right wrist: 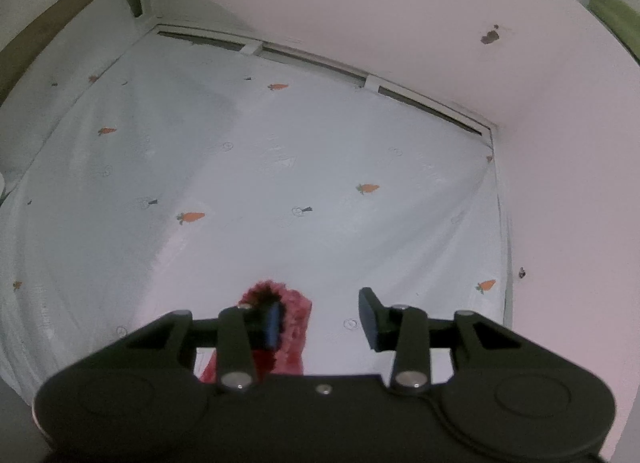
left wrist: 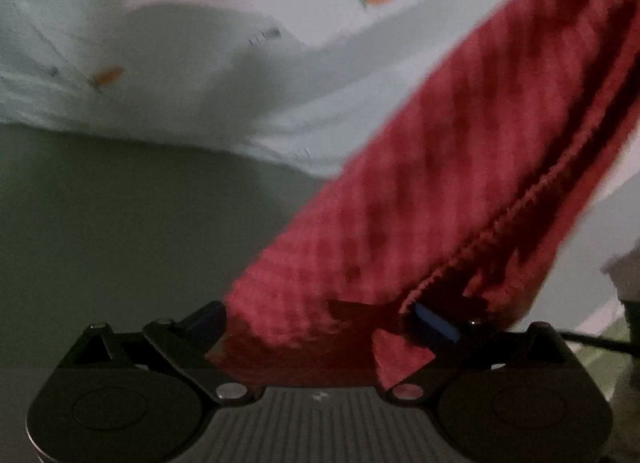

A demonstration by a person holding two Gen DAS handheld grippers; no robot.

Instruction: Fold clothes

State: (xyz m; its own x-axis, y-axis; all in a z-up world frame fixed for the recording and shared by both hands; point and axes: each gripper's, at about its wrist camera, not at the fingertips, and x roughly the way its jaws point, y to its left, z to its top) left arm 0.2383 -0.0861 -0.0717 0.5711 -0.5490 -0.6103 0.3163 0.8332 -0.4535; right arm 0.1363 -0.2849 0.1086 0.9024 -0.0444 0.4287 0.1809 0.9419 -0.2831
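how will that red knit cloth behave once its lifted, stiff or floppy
Probably floppy: the red cloth sags in a long fold from the left gripper. Its ribbed, fuzzy knit likely grips the pads rather than slipping. The right gripper stands open with cloth beside one finger, so that end may drop onto the bedsheet.

— Where's the cloth (left wrist: 440, 183)?
— Draped across the left gripper (left wrist: 320, 323), rising up and right, above the bedsheet (left wrist: 320, 23).
— And by the right gripper (right wrist: 324, 323)?
— Bunched against its left finger; bedsheet (right wrist: 320, 163) below, wall (right wrist: 360, 3) behind.
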